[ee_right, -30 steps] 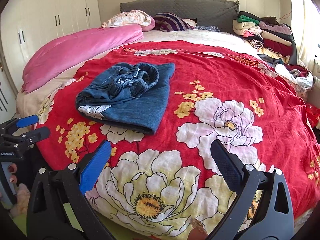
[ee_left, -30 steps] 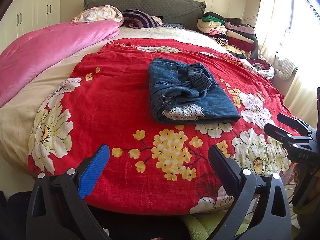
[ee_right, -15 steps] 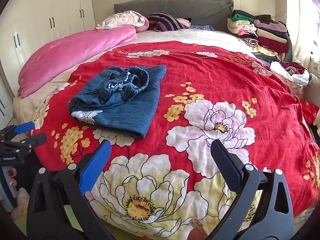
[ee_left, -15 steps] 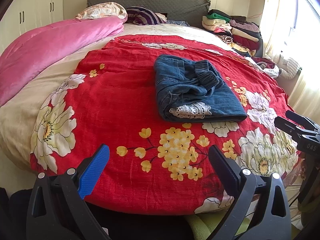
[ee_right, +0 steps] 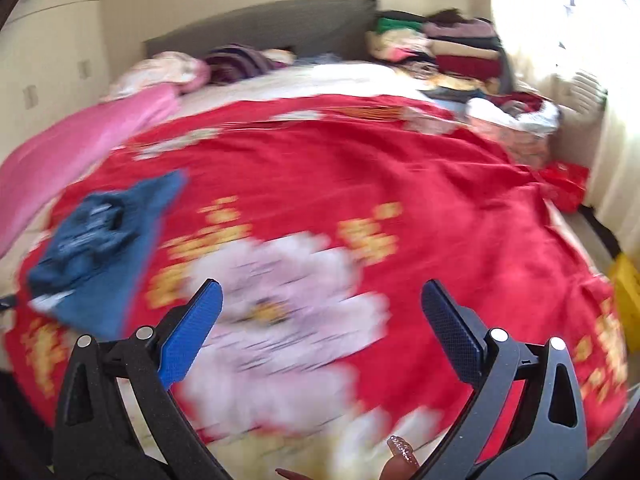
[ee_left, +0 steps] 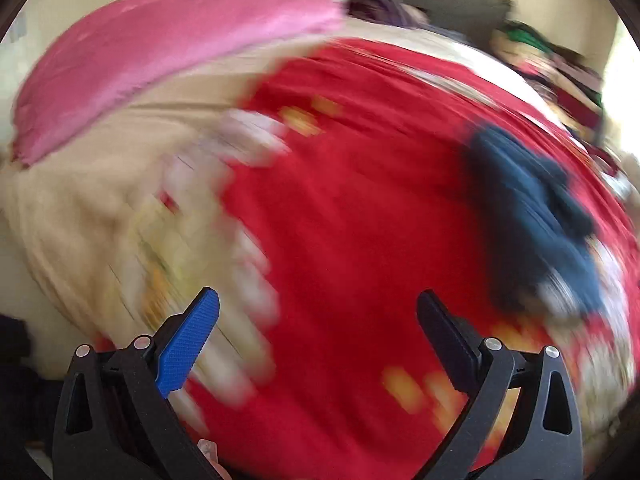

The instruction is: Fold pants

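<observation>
No writing can be read in either view, since both are smeared by motion blur; the folded pants [ee_right: 100,248], dark blue denim in a compact bundle with a pale lacy patch at the near edge, lie on the red floral bedspread [ee_right: 400,200], well apart from both tools; in the left wrist view they sit far to the right [ee_left: 532,216], and in the right wrist view far to the left; the left gripper [ee_left: 318,336] stands wide apart with nothing between its jaws, and the right gripper [ee_right: 322,330] is likewise spread wide and empty, both low over the near edge of the bed; half a second ago both views were sharp and the pants lay nearer the middle of each picture, so both cameras have swung outward since, the left one toward the pink quilt [ee_left: 160,52], the right one toward the stack of clothes [ee_right: 452,48] by the grey headboard [ee_right: 272,24].
</observation>
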A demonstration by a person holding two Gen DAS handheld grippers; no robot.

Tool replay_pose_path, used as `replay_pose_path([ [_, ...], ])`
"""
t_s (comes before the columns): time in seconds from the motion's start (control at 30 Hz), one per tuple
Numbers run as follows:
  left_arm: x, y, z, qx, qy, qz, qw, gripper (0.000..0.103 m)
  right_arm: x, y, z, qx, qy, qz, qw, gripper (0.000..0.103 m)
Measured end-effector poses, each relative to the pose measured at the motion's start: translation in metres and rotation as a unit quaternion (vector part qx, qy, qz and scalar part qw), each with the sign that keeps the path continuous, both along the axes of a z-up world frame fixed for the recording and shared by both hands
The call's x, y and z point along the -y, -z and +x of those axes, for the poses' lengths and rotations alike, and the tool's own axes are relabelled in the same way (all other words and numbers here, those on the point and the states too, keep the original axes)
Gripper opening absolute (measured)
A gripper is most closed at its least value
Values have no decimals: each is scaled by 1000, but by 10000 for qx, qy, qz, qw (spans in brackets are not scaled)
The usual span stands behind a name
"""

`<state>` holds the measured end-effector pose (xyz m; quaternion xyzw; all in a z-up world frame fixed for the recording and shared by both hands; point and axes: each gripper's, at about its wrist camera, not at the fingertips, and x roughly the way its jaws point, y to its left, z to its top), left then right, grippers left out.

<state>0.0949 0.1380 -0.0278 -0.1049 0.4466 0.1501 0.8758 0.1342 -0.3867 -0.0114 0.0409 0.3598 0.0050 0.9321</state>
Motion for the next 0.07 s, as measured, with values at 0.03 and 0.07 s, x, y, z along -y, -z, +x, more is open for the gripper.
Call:
replay_pose_path([
  [0.03,-19,-2,14,67,-23,-19,10000,99,20,4,13,-90,193,82,9997,94],
  [0.07,-36,-2,28,94,-167,35,9998,99,40,8,27,-215,376,136,9990,94],
])
